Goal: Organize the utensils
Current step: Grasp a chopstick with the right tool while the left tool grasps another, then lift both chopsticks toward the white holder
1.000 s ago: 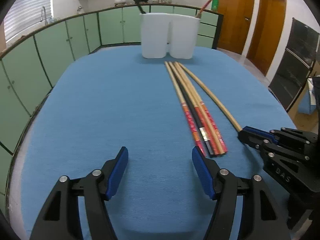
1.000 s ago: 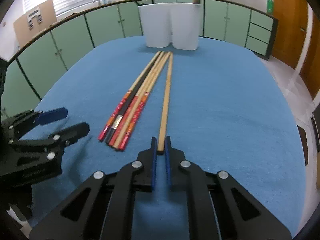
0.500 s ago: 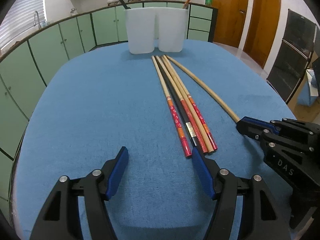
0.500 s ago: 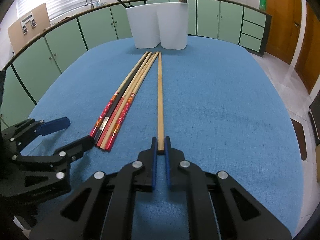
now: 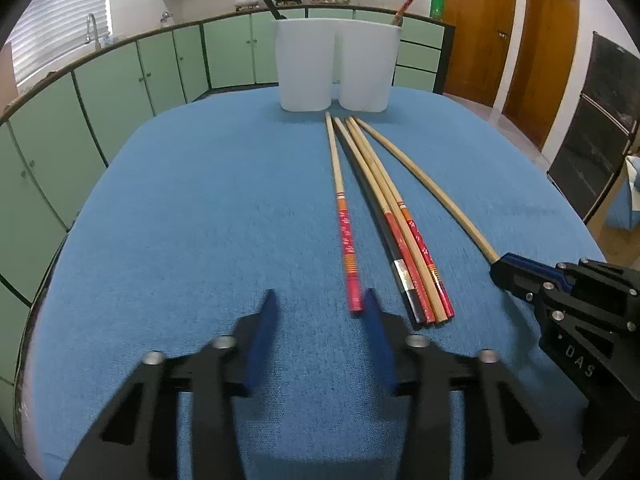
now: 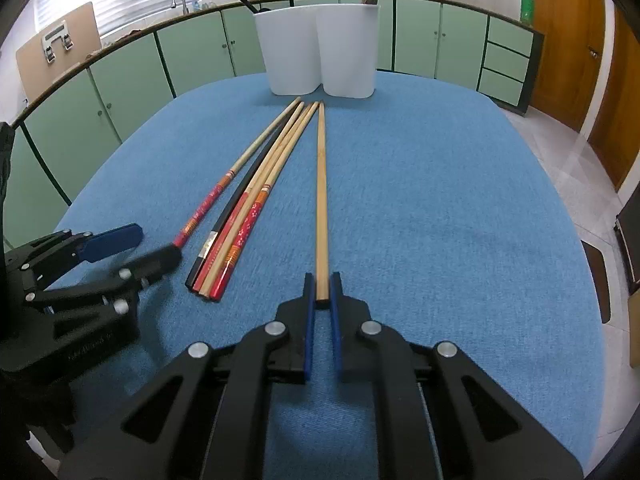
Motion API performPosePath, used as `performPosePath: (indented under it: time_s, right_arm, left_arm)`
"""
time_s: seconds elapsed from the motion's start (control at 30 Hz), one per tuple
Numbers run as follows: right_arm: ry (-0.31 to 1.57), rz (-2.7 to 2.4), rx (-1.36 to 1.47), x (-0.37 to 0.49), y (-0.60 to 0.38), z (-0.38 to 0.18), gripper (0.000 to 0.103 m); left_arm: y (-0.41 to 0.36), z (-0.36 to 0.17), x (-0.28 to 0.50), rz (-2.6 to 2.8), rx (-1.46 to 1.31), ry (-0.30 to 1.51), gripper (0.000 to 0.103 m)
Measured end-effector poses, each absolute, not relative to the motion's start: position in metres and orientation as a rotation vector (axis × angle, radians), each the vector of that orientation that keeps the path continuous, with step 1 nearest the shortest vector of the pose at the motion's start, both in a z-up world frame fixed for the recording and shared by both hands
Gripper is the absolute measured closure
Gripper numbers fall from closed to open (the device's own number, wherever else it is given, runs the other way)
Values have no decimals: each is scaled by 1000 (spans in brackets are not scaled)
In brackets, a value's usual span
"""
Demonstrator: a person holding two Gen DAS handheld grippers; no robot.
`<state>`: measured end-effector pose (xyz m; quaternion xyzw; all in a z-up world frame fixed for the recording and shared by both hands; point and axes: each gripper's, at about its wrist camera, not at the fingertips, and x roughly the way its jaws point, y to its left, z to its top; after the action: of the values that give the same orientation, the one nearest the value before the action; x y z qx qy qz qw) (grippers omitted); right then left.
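Observation:
Several chopsticks lie on the blue table. A red-handled chopstick (image 5: 345, 229) lies apart from the bundle (image 5: 404, 248), its near end touching my left gripper's right finger. My left gripper (image 5: 318, 304) is open, its jaws partly narrowed, with nothing between them. It also shows in the right wrist view (image 6: 132, 246). My right gripper (image 6: 322, 284) is shut on the near end of a plain wooden chopstick (image 6: 321, 184), which lies along the table toward the white two-part holder (image 6: 318, 50). The holder (image 5: 334, 66) has a black and a red utensil in it.
The table's blue cloth (image 5: 200, 220) ends in rounded edges on the left and right. Green kitchen cabinets (image 5: 120, 80) stand behind and to the left. Wooden doors (image 5: 472, 28) are at the right.
My left gripper moved right to the red-handled chopstick, which now lies apart from the bundle, and its jaws narrowed. My right gripper stays shut on the plain chopstick.

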<state>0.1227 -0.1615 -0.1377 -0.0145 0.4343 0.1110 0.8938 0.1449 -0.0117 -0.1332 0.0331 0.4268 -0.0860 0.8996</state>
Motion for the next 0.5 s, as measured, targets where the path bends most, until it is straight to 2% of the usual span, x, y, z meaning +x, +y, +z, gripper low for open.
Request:
performPosePath:
  time_s: [0.03,0.13,0.5]
  right_arm:
    - [900,231,-28,123,-162,-138,96]
    - [900,233,-20,122,-163,-138,97]
    - [818,257,-14,114,-167,-112,97]
  left_arm:
    - [-12,-133,145,-179,67,882,83]
    - [-14,-134,147,-194,61,883,97]
    - [-11,-114,138,-206,48,822,97]
